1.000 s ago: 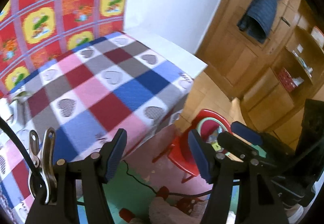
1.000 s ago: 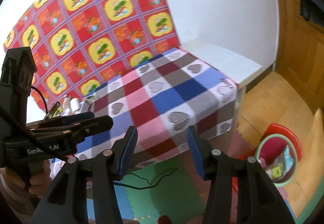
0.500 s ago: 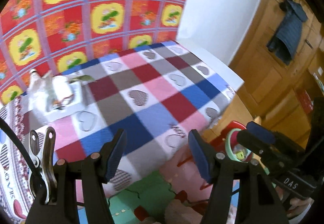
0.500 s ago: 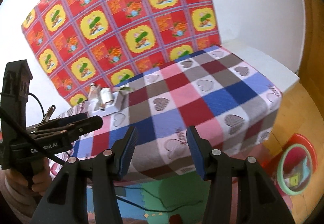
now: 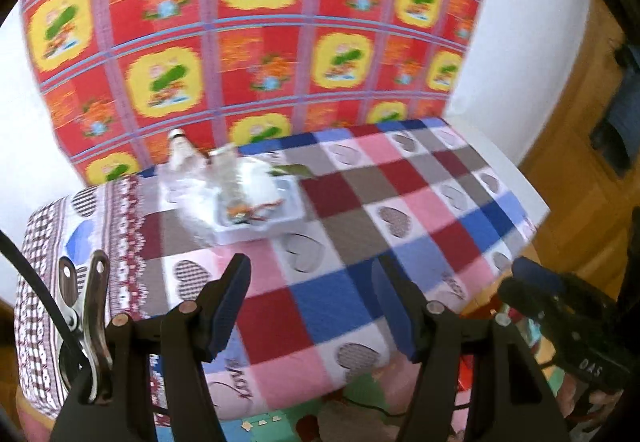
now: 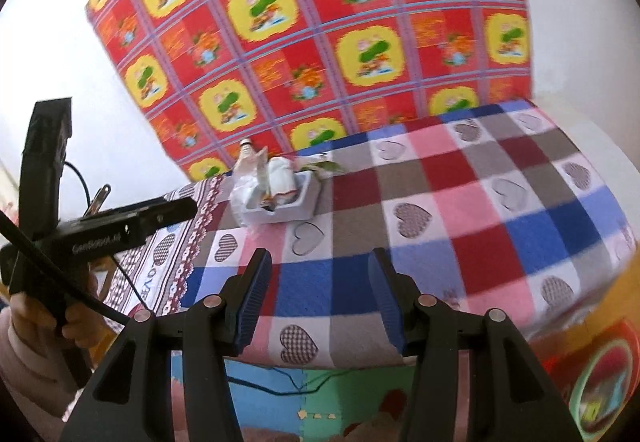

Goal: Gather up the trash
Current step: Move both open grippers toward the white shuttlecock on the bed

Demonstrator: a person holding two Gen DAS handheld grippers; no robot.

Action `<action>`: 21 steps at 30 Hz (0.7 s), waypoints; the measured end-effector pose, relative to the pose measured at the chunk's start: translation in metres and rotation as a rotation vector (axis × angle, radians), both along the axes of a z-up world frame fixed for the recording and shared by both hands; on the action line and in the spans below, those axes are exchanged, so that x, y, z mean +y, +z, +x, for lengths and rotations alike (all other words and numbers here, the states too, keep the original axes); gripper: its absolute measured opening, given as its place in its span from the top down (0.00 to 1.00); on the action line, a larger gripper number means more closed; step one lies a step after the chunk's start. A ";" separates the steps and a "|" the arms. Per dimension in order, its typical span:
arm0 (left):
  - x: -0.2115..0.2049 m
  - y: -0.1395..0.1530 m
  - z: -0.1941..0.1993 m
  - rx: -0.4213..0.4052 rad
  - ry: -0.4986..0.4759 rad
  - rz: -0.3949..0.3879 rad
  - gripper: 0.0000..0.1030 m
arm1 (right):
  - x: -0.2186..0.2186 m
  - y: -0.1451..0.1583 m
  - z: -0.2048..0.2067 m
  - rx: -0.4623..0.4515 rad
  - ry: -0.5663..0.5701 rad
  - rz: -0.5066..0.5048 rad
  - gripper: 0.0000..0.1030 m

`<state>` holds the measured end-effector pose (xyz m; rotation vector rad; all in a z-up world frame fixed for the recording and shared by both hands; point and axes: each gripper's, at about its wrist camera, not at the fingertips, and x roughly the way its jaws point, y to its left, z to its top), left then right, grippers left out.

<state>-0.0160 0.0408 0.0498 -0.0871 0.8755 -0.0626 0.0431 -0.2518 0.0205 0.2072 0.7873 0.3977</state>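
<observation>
- On the checked heart-patterned tablecloth (image 5: pixel 360 226), at its far left part near the red-and-yellow patterned wall cloth (image 5: pixel 256 42), a white rectangular foam tray (image 5: pixel 260 218) is sitting with the trash heaped in and around it.
- Against the tray's left side, a crumpled clear plastic wrapper (image 5: pixel 188 186) and a white bottle-like item (image 6: pixel 246 150) are lying; a white cup-shaped piece (image 6: pixel 282 178) is resting inside the tray, and a green leafy scrap (image 6: pixel 324 166) is trailing off the tray's right side.
- Motion blur is hiding finer detail of the pile.
- The left gripper (image 5: pixel 312 306) is hovering over the near edge of the tablecloth, jaws spread wide, gripping nothing.
- The right gripper (image 6: pixel 316 298) is likewise hovering at the near edge, jaws spread wide, carrying nothing.
- From both tools the tray is lying ahead and slightly to the left, well apart from the fingertips.
- The tray's long axis is running roughly across the left gripper's line of approach and at a slant to the right one's.
- Judged by framing, the left gripper is appearing marginally nearer the tray; the difference is slight.
- Between the tray and both tools, only flat tablecloth is showing; nothing is standing in the way.
- Well to the right of the tray, below the table edge, a red basin with a green-rimmed container (image 6: pixel 600 386) is sitting on the floor, probably the drop point.
</observation>
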 end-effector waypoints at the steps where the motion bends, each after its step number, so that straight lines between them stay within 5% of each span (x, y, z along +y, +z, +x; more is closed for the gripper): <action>1: 0.006 0.000 0.003 0.004 0.020 0.001 0.36 | 0.001 -0.001 0.006 0.001 0.015 0.001 0.49; 13: 0.065 -0.003 0.078 0.044 0.181 0.024 0.36 | 0.011 -0.020 0.075 0.059 0.181 0.001 0.49; 21: 0.088 -0.024 0.124 0.167 0.135 0.007 0.33 | 0.016 -0.024 0.087 0.091 0.144 -0.007 0.49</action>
